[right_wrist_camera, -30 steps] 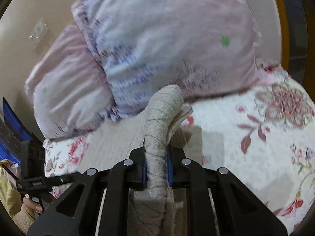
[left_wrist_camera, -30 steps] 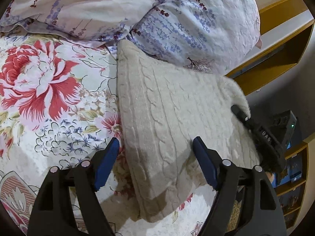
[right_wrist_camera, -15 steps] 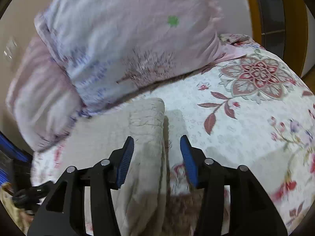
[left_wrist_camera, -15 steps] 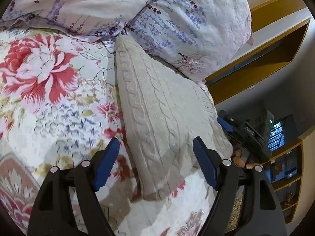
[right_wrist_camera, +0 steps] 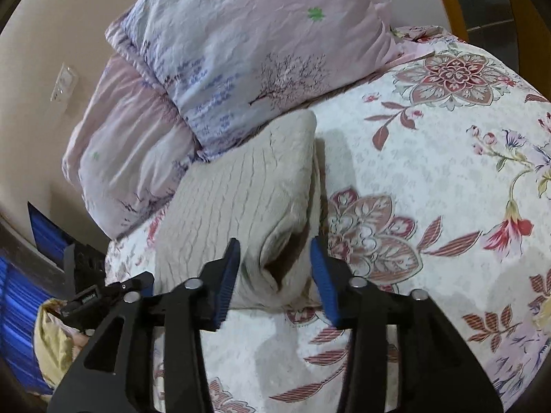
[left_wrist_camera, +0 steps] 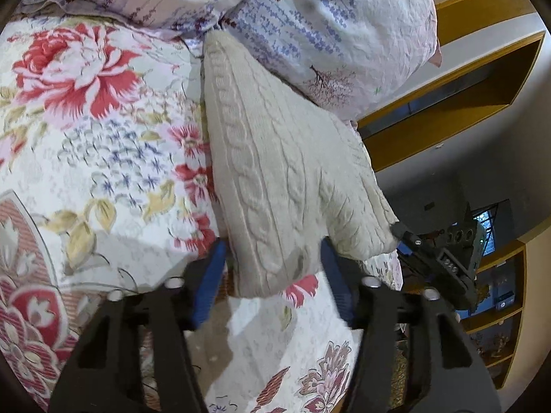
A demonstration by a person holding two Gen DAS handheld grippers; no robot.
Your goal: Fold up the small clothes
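- Spread across both views: floral bedspread (left_wrist_camera: 103, 158), cream ground with red peonies and maroon leaf motifs, filling most of each frame and carrying everything else.
- Propped at the head of the bed: two pillows, a lavender-print pillow (right_wrist_camera: 248, 55) with a small tree motif on top, and a pale pink pillow (right_wrist_camera: 134, 144) lower and to its left in the right wrist view.
- Lying folded on the bedspread: cream cable-knit sweater (left_wrist_camera: 275, 179), far end tucked against the lavender-print pillow, near end pointing toward both cameras; thick, several layers deep, with a dark open pocket showing between layers at the near edge in the right wrist view.
- Off the bed's edge, seen from the left wrist: yellow wooden shelving (left_wrist_camera: 482, 79) against a pale wall.
- Down low in the left wrist view: left gripper (left_wrist_camera: 272, 278), blue-padded fingers spread wide apart, straddling the sweater's near corner, pads just beside the knit on either side, clamping nothing.
- Down low in the right wrist view: right gripper (right_wrist_camera: 273, 275), also spread wide, released, its pads flanking the sweater's rounded near edge without pinching it.
- On the wall beside the pink pillow: small white wall socket (right_wrist_camera: 63, 82).
- Smallest of all: green clover mark (right_wrist_camera: 315, 13) on the lavender-print pillow.
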